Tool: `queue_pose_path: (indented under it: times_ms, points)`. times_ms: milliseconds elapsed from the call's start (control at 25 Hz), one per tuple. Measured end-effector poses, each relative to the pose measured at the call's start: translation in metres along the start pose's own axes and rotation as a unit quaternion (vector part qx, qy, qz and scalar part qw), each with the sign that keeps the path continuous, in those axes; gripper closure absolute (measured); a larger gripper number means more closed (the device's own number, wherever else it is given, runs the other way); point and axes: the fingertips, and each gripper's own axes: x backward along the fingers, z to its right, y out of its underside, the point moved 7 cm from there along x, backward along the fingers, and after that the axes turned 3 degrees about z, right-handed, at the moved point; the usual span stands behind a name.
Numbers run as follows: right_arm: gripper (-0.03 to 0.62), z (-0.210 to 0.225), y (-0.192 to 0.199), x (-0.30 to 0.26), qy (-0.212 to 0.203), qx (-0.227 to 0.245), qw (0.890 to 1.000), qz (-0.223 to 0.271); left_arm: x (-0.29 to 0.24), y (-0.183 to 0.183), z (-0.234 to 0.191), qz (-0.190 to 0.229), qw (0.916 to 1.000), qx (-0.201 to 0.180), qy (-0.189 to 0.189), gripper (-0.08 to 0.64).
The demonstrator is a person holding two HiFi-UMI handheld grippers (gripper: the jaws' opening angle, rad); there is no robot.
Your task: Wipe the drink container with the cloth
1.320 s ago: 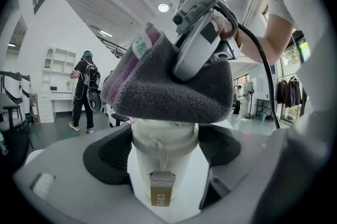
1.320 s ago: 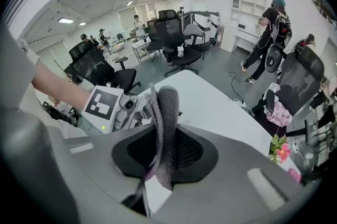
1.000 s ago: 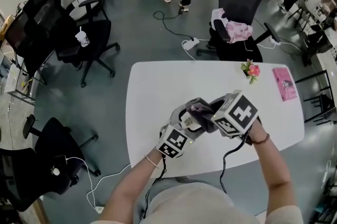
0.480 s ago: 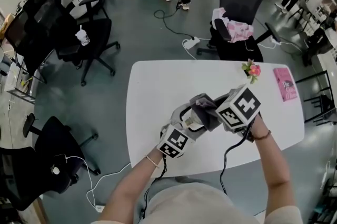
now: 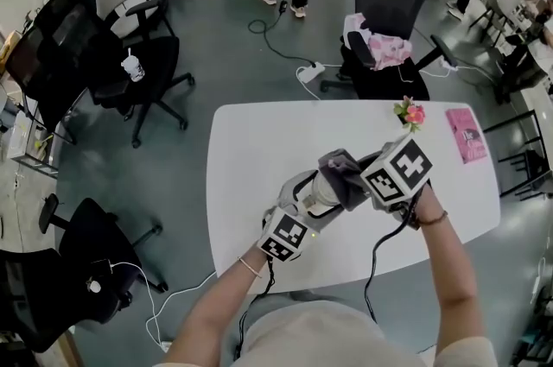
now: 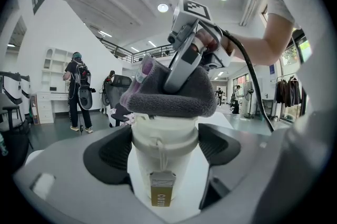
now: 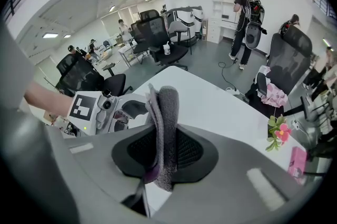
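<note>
Though the head view half hides it above the white table [image 5: 251, 141], the left gripper view shows the left gripper [image 6: 163, 157] clamping a white lidded drink cup [image 6: 160, 138], its lid under the grey cloth [image 6: 174, 99] that the right gripper [image 7: 162, 150] pinches.

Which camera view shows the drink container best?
The left gripper view: the white drink container fills the centre between the jaws, grey cloth on top. The head view shows little; in the right gripper view the cloth hides it.

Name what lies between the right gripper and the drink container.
The grey cloth, clamped in the right gripper, rests on the drink container's top, as the left gripper view shows.
</note>
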Motion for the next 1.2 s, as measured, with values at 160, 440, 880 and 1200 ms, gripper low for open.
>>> queue_pose_path:
  times_ms: [160, 440, 880, 1200]
  points:
    - [0.518, 0.011, 0.004, 0.003, 0.008, -0.017, 1.0, 0.005, 0.0, 0.0, -0.001, -0.001, 1.0, 0.0, -0.001, 0.164]
    - [0.52, 0.024, 0.013, 0.01, 0.022, -0.04, 0.999, 0.019, 0.001, 0.0, 0.0, -0.004, 1.0, -0.001, -0.002, 0.164]
    - [0.52, 0.034, 0.026, 0.038, 0.028, -0.089, 0.991, 0.096, 0.003, -0.001, 0.001, -0.014, 0.9998, 0.0, -0.013, 0.164]
    - [0.52, 0.027, 0.064, 0.057, 0.008, -0.189, 0.958, 0.216, 0.004, -0.002, 0.001, -0.022, 0.9995, 0.001, -0.025, 0.164]
